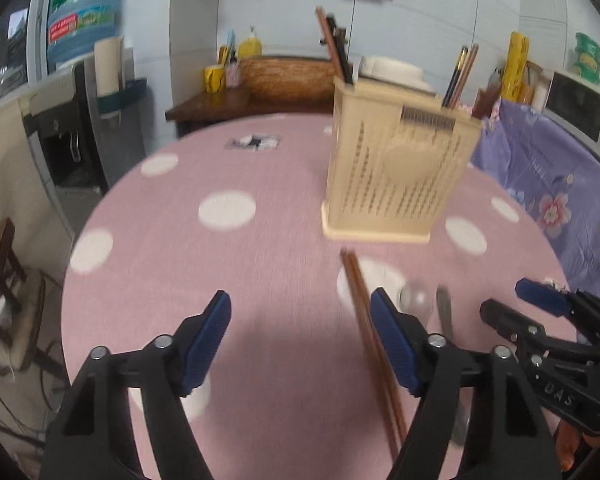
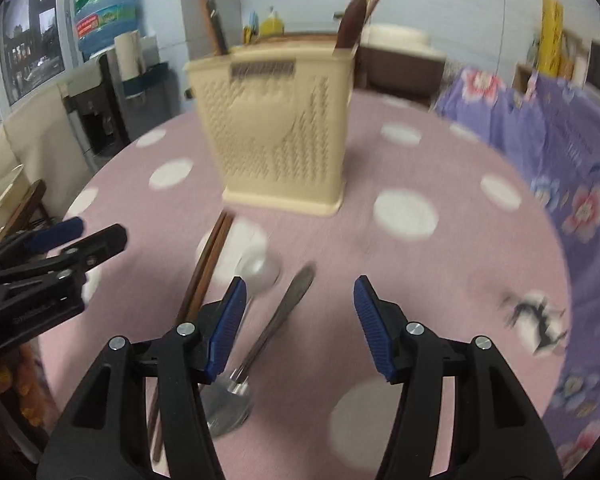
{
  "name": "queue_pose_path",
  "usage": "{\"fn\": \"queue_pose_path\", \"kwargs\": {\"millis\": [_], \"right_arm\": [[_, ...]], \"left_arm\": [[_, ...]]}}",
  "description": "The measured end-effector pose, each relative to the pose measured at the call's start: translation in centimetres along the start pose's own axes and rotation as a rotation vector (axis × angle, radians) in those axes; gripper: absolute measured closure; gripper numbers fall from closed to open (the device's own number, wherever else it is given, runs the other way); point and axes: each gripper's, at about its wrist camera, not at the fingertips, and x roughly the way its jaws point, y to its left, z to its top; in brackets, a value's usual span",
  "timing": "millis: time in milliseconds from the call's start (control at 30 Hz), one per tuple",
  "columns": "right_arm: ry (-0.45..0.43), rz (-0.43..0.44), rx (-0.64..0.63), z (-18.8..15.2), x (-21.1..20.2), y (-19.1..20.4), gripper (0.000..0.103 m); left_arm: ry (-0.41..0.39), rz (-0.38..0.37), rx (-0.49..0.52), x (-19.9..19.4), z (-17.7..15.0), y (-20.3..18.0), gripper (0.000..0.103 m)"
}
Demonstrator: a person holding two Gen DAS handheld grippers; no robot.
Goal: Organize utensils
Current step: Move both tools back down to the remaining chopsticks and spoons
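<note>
Looking along our left gripper [image 1: 300,344], we see its two black arms with ribbed blue pads spread apart at the bottom of the frame, nothing between them but pink cloth. A pair of slim brown wooden chopsticks [image 1: 374,344] lies just inside the right-hand pad, running from lower right up toward the centre. Beyond that pad a clear plastic spoon [image 1: 414,300] and a grey metal utensil [image 1: 444,312] show, both blurred.

In the right wrist view our right gripper [image 2: 300,320] is likewise parted and empty. A long metal spoon [image 2: 260,344] lies on the cloth between the pads, touching neither, its shiny round bowl at the lower centre and its flat handle reaching up and right. The chopsticks lie left of the left pad, and the left gripper's black arms enter from the left edge.

All of it rests on a round table [image 2: 440,280] under a pink tablecloth with large white dots. Farther back, in the upper centre, stands a cream plastic utensil holder [image 2: 276,132], boxy, with perforated walls and a flared base; dark chopsticks and a brown handle stand up out of it. Behind it, at the upper left, we see a blue water jug [image 2: 104,4].
</note>
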Motion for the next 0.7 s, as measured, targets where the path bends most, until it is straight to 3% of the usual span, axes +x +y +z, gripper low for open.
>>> {"fn": "queue_pose_path", "kwargs": {"millis": [267, 533, 700], "right_arm": [[0.008, 0.105, -0.064, -5.1, -2.2, 2.1, 0.046], [0.047, 0.129, -0.07, -6.9, -1.8, 2.6, 0.046], [0.068, 0.114, -0.07, -7.1, -1.2, 2.7, 0.046]], "left_arm": [[0.034, -0.023, -0.046, -0.6, -2.7, 1.5, 0.05], [0.053, -0.043, -0.035, -0.5, -3.8, 0.6, 0.058], [0.082, -0.083, -0.012, -0.3, -4.6, -0.8, 0.058]]}}
